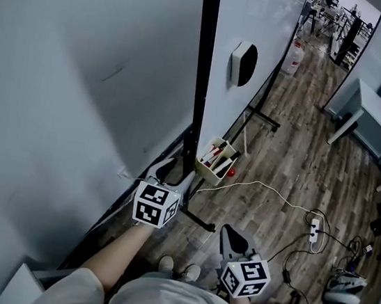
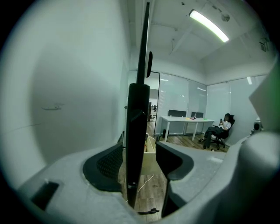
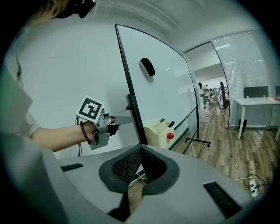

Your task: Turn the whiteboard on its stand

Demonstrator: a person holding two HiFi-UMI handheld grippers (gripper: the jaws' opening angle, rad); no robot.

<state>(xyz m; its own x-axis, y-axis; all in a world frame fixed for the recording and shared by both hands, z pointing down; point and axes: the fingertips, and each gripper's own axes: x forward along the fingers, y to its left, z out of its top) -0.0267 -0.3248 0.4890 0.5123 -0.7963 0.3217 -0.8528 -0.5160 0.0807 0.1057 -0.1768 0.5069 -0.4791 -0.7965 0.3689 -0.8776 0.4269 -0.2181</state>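
While straddling the whiteboard (image 1: 78, 97) at its black frame (image 1: 202, 58) for a turning hold | left gripper (image 1: 176, 172) spread, frame between jaws, unpinched | right gripper (image 1: 233, 234) clenched empty, right of frame, spare | whiteboard upright, edge-on, on stand (image 1: 265, 118)

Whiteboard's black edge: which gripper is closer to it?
Left. The left gripper has open jaws either side of the black edge; the right gripper sits apart, off to its right.

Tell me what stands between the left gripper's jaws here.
The black edge of the whiteboard stands between the jaws of the left gripper. They are apart, not clamped, with a gap beside the right-hand pad. The left gripper view shows this.
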